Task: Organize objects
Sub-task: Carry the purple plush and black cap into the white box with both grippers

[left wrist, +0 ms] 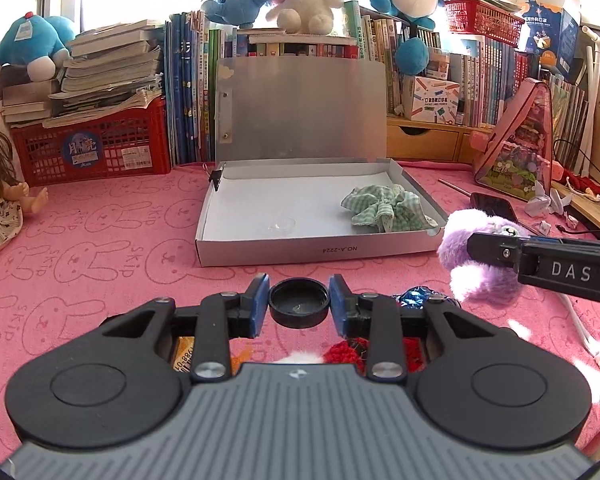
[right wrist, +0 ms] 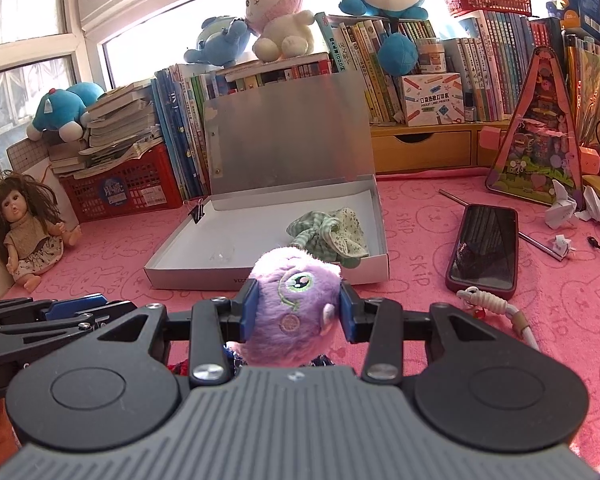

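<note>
Closest to the left wrist camera, the left gripper (left wrist: 299, 304) holds a small round black plastic cap (left wrist: 299, 306) between its blue pads, open side up, the jaws closed on its rim from either side. It hangs above the pink rabbit-print cloth (left wrist: 100, 248) that covers the counter, short of the shallow white cardboard box (left wrist: 260, 250) whose silver lid stands propped open against the row of books.

The right gripper (right wrist: 296, 307) clamps a fluffy purple plush toy with an embroidered green eye (right wrist: 296, 300), its jaws pressing into the fur on both sides of the head. In the left wrist view the same toy sits just beside the box's near right corner.

Inside the box lie a crumpled green checked cloth (left wrist: 388, 208) toward the right and a small clear plastic piece (left wrist: 280, 224) near the front wall; the left half of the floor is bare. A dark phone in a red case (right wrist: 486, 248) rests on the cloth to the right of the box.

Judging by material, the cap is light, stiff and smooth, so a pinch across its widest part, as now, suits it, though it could slip or tip if the pads ease. The plush is light and soft; it gives under pressure, so a grip on the firm bulk of the head is safer than on loose fur. Neither looks fragile, and both seem bound for the box.
</note>
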A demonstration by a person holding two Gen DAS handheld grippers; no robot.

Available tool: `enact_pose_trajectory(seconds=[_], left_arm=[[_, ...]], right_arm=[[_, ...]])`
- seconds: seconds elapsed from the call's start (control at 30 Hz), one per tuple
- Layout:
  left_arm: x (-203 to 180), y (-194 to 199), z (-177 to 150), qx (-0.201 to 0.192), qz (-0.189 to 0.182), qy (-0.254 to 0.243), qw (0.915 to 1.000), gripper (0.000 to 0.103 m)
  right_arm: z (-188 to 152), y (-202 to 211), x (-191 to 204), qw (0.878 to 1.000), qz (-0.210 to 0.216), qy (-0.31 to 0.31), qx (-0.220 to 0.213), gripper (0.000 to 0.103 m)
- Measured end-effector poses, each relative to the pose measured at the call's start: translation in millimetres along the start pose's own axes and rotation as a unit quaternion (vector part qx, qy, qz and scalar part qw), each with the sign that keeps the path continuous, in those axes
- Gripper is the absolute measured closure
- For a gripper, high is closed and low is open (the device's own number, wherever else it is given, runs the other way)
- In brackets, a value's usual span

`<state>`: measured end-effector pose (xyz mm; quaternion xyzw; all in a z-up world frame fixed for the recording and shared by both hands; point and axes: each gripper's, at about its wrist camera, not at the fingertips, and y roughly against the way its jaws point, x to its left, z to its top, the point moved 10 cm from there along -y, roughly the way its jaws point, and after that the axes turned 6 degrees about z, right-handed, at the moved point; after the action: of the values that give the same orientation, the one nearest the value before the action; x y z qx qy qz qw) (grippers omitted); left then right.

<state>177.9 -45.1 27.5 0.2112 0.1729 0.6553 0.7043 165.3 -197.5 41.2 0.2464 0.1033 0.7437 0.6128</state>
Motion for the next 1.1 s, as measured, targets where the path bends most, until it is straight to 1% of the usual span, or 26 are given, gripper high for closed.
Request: enact_pose_trajectory(seconds=[0.13, 0.3, 0.43, 0.63, 0.77, 0.9, 1.1], left_arm=[[-2, -10, 8, 0.005, 0.001, 0.000, 1.0000, 0.065], [-2, -22, 16, 0.012, -0.007, 0.010, 0.9998, 0.065], [-1, -31, 25, 0.012, -0.008, 0.014, 0.9998, 0.065], [4, -45, 42, 0.011, -0.020, 0.037, 0.9991, 0.065], [7, -57, 52, 0.008, -0.009, 0.029, 0.9995, 0.065], [9, -71, 62, 0.009, -0.008, 0.031, 0.9994, 0.065], [14, -96, 89, 0.005, -0.030, 0.036, 0.9989, 0.065]], right_arm=[[5, -7, 0, 1.000, 0.002, -0.002, 0.002, 0.058], [14, -15, -1, 1.000, 0.004, -0.002, 0.002, 0.058], [22, -24, 0, 1.000, 0.006, -0.003, 0.005, 0.058], [31, -41, 1, 1.000, 0.006, 0.002, 0.015, 0.058], [34, -54, 2, 1.000, 0.003, 0.008, 0.024, 0.058], [39, -66, 1, 0.999, 0.001, 0.011, 0.031, 0.058], [60, -90, -10, 0.999, 0.001, -0.002, 0.039, 0.058]])
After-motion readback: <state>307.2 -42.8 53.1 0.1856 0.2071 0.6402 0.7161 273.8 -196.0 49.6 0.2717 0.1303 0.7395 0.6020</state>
